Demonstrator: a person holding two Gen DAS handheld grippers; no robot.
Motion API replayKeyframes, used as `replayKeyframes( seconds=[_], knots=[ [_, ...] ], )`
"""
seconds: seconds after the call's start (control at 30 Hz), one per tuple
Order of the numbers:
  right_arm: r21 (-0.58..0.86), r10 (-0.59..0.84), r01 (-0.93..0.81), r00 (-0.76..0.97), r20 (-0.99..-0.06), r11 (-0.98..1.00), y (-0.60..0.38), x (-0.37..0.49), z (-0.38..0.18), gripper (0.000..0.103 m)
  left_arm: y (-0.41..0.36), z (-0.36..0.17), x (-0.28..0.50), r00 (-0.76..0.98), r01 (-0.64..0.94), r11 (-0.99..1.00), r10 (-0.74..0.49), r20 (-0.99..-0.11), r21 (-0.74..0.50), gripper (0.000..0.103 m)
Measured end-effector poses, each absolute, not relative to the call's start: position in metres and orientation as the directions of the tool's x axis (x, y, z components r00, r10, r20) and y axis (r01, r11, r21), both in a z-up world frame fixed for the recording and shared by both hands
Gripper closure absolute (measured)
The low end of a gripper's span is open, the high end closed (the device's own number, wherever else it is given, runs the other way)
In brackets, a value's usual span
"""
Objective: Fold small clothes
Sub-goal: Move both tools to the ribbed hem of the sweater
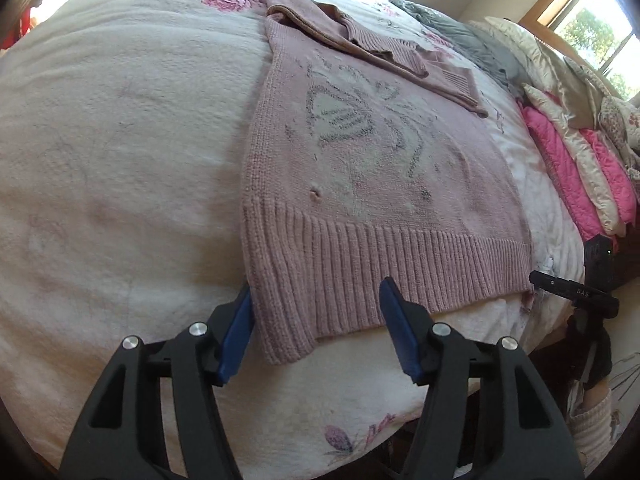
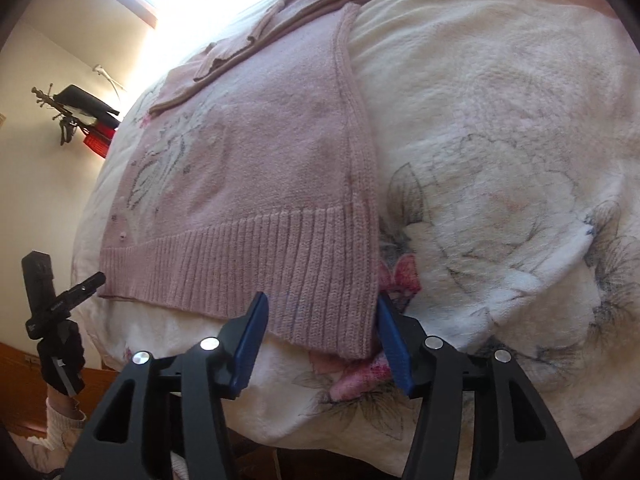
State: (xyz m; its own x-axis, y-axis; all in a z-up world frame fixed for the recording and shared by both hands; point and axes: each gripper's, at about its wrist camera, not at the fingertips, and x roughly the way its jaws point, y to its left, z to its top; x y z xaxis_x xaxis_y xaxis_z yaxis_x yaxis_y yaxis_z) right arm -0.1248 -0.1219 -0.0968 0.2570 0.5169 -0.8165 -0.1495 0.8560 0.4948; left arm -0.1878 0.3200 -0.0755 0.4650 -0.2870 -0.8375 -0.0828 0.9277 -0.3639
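Claws [image 1: 316, 312] agape at ribbed knit hem [image 1: 360, 264]

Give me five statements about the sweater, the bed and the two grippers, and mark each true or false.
1. The pink sweater lies spread flat on the floral blanket. True.
2. Both sleeves stretch out sideways onto the blanket. False: the sleeves are folded in across the upper part of the sweater.
3. The left gripper is open, its jaws on either side of the near left corner of the ribbed hem. True.
4. The right gripper is clamped shut on the collar. False: it is open, at the near right corner of the hem.
5. The sweater front is plain. False: it bears a pale knitted figure outlined in grey.
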Motion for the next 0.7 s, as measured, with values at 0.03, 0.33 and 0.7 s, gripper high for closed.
replayKeyframes(
  seconds=[0.03,0.33,0.7],
  knots=[
    [0.487,0.509,-0.148,0.256,-0.822,0.861,-0.121,-0.125,-0.098,0.048,0.317,-0.077,-0.187,0.463,-0.08,0.931,-0.281,-0.841,-0.355,0.043],
    [0.52,0.533,-0.12,0.255,-0.807,0.845,-0.128,-0.125,-0.103,0.057,0.327,-0.093,-0.185,0.42,-0.14,0.879,-0.364,-0.831,-0.456,0.08],
    [0.634,0.643,-0.127,0.25,-0.724,0.763,-0.138,-0.127,-0.091,0.092,0.341,-0.09,-0.191,0.467,-0.179,0.826,-0.407,-0.785,-0.535,0.095]
  ],
)
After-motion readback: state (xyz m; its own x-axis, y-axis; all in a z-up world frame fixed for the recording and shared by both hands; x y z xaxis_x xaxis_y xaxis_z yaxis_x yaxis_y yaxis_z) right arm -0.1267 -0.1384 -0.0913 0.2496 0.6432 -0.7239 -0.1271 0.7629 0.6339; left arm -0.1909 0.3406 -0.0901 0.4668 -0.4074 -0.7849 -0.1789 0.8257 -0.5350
